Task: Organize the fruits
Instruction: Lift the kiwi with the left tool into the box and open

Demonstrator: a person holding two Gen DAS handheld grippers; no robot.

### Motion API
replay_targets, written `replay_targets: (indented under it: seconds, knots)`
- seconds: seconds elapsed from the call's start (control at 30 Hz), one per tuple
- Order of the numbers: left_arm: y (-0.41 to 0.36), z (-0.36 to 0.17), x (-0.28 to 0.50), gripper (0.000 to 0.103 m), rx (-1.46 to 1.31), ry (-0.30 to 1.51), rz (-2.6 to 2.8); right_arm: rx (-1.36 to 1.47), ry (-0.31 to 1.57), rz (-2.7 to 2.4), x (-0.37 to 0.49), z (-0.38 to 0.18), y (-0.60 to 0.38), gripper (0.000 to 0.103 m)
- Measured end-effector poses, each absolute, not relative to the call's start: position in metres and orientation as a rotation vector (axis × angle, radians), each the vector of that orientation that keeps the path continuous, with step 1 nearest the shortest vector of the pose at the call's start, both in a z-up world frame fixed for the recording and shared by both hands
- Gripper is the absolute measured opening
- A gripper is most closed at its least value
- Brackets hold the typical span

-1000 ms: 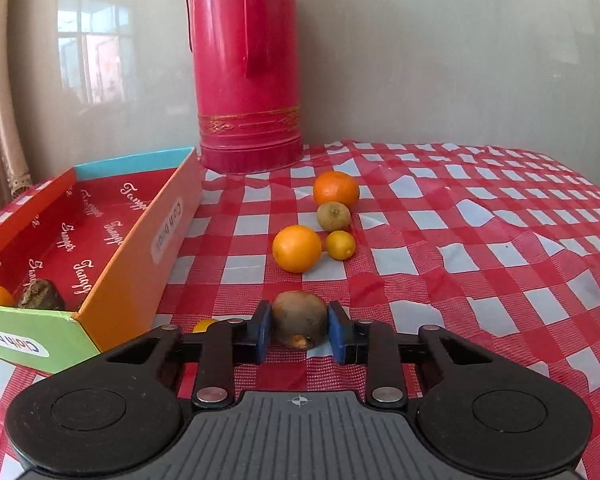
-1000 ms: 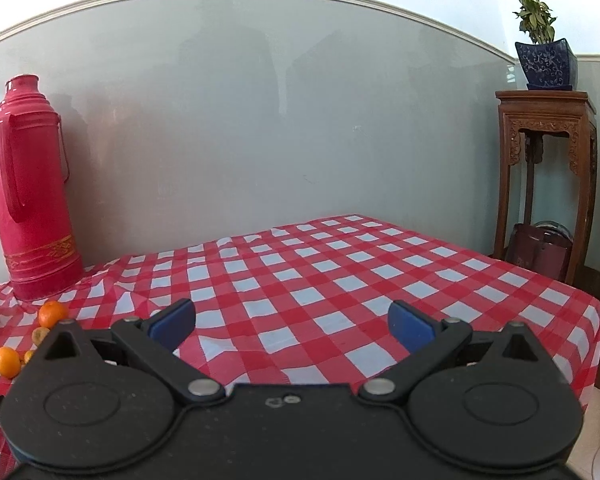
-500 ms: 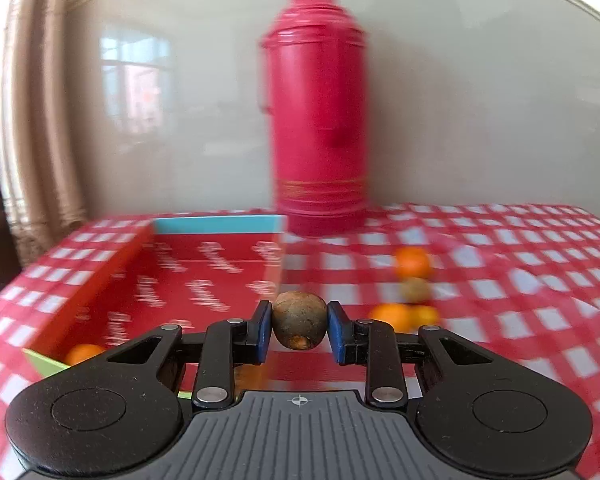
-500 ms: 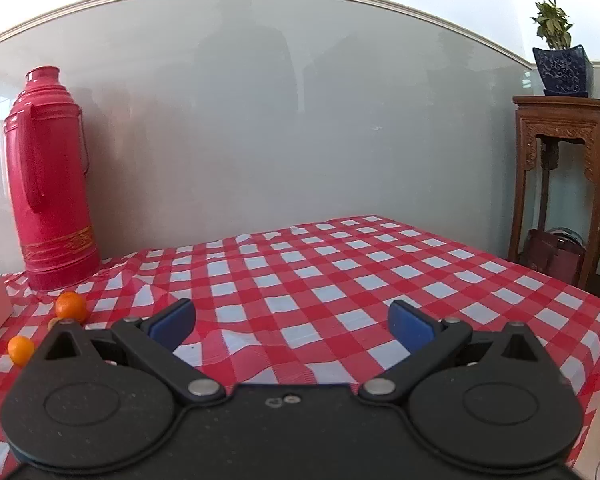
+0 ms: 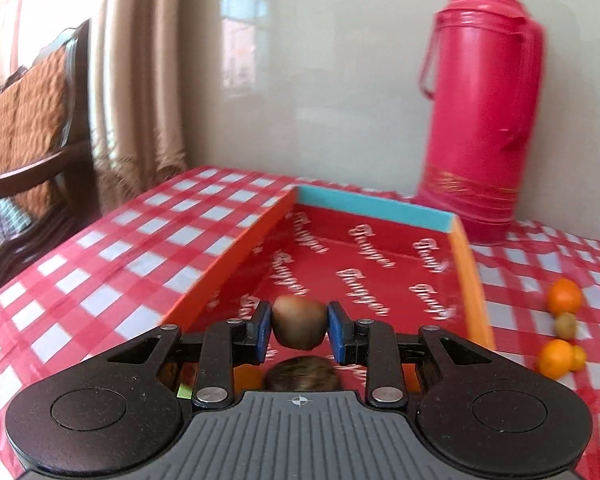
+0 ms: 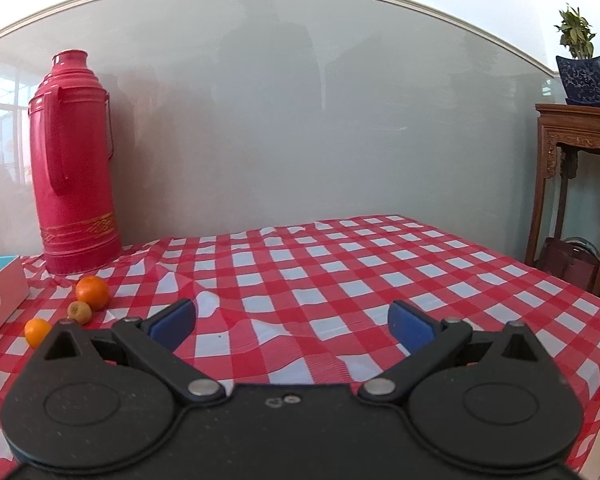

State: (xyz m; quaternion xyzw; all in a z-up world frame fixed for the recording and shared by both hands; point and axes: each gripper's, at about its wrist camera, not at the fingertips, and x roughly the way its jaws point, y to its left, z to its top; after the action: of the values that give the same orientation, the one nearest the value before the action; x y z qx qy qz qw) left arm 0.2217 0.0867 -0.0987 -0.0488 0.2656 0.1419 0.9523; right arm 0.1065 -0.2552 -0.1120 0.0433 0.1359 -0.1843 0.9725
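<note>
A brown kiwi (image 5: 299, 328), oval and dull-skinned with a darker, slightly blurred underside, sits clamped between the blue pads of the left gripper (image 5: 299, 330), whose jaws are drawn narrow against its two sides. It hangs above the near end of the cardboard tray (image 5: 470, 276), a shallow rectangular box with a glossy red floor printed in white script, orange side walls and a turquoise far wall. Directly below the held fruit, another fuzzy brown kiwi (image 5: 302, 374) lies in the tray, partly hidden by the gripper's black ribbed body.

The tray rests on the counter, covered by a shiny red-and-white checked tablecloth (image 5: 112, 264) with soft wrinkles. To the tray's right, on the cloth, lie a round orange (image 5: 565, 296), a small greenish-brown kiwi (image 5: 565, 325) touching it, a second orange (image 5: 555, 359) and a small yellow citrus fruit (image 5: 578, 358) just beside that one. A tall, ridged red thermos flask (image 5: 482, 120) with a gold band stands behind the tray against a smooth pale wall.

The right gripper (image 6: 292, 326) hovers over bare cloth with its jaws spread wide and nothing between them. A carved wooden stand (image 6: 572, 184) bearing a blue patterned plant pot (image 6: 584, 80) stands beyond the counter's far corner.
</note>
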Motion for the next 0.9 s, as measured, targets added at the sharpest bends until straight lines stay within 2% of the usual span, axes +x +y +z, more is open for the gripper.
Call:
replay_targets:
  seconds: [0.1,0.17,0.2,0.33,0.7,0.83,0.9]
  knots:
    - [0.092,-0.101,0.222,0.033,-0.114,0.549,0.305,0.084,0.275,-0.360,0.107,-0.112,-0.253,0.097]
    - [0.094,-0.099,0.219,0.063,-0.114,0.546,0.307,0.082,0.277,-0.349,0.108,-0.112,-0.251,0.097]
    - [0.095,-0.097,0.216,0.085,-0.116,0.531,0.321,0.083,0.277,-0.342,0.109,-0.112,-0.250,0.097]
    - [0.092,-0.086,0.199,0.092,-0.115,0.468,0.311,0.086,0.276,-0.302,0.112,-0.111,-0.242,0.097]
    - [0.126,-0.065,0.120,0.100,-0.112,0.385,0.380,0.005,0.299,-0.064,0.125,-0.112,-0.178,0.097]
    - [0.143,-0.069,0.092,0.103,-0.109,0.360,0.432,-0.033,0.320,0.038,0.129,-0.114,-0.152,0.092]
    - [0.149,-0.073,0.080,0.103,-0.100,0.340,0.459,-0.046,0.336,0.085,0.133,-0.115,-0.141,0.085]
